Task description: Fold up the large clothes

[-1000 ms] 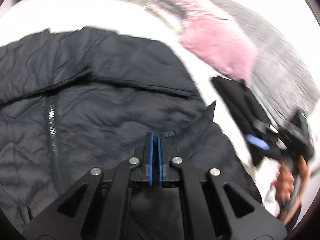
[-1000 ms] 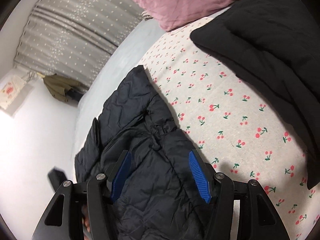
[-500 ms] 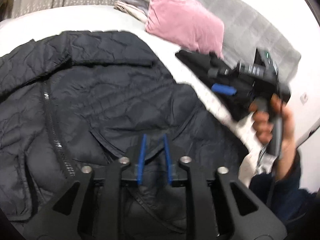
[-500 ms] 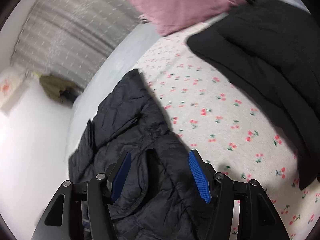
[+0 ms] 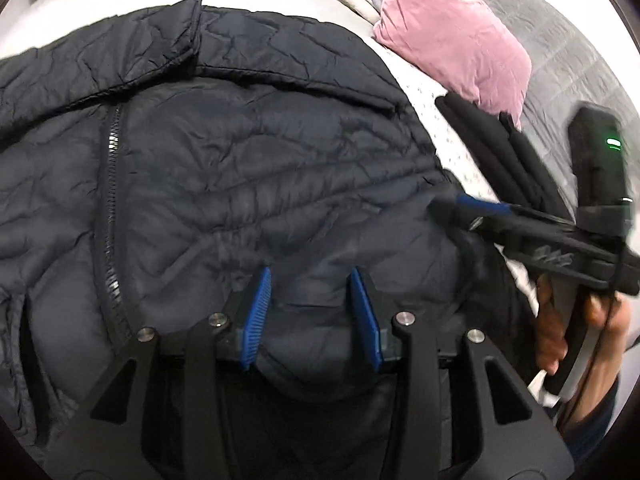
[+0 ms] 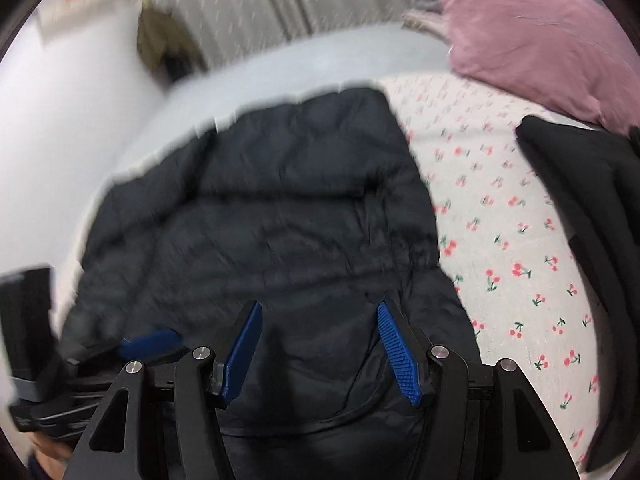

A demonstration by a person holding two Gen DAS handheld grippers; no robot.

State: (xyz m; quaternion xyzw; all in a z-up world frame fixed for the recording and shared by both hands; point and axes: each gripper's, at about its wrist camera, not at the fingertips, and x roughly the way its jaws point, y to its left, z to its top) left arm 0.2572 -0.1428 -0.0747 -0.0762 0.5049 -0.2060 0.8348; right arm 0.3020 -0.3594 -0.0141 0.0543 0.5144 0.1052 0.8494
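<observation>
Both the left gripper [image 5: 308, 316] and right gripper [image 6: 320, 354] hang spread, empty, over the dark jacket [image 5: 248, 184]. Pinch its 6 o'clock hem evenly, then fold toward 12 o'clock.

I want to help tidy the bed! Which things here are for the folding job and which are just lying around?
For the job:
dark puffer jacket
left gripper, open
right gripper, open

Just lying about:
pink pillow
folded black garment
cherry-print sheet
grey curtain
</observation>
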